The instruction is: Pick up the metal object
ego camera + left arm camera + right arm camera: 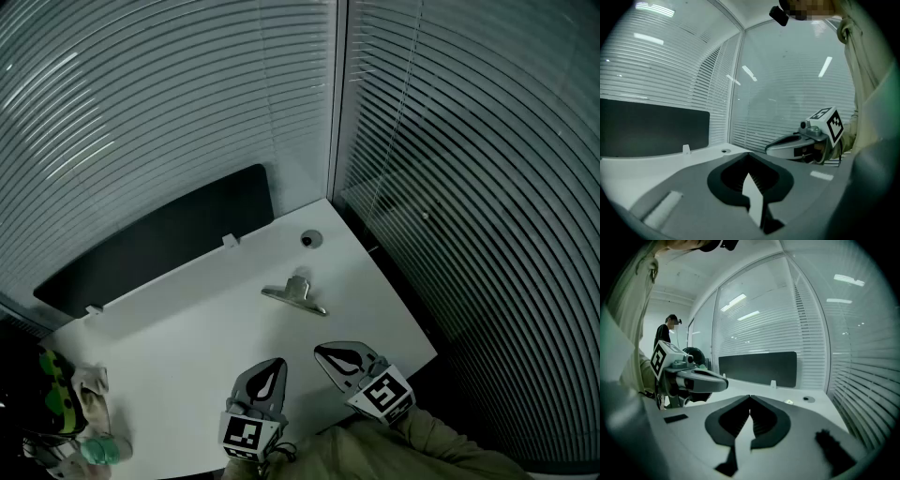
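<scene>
The metal object (295, 294), a flat silvery bar with a raised clip on top, lies on the white desk (187, 328) right of its middle. It shows as a small pale speck (789, 402) in the right gripper view. Both grippers hover near the desk's front edge, short of the object. My left gripper (278, 362) is shut and empty, its jaws meeting at the tip (749, 154). My right gripper (320, 350) is also shut with nothing between its jaws (750, 397), and it points toward the object from the lower right.
A black partition panel (159, 239) runs along the desk's far edge. A round cable hole (310, 240) sits near the far corner. Green and white items (70, 403) lie at the lower left. Glass walls with blinds (469, 141) enclose the corner. A person (663, 333) stands far off.
</scene>
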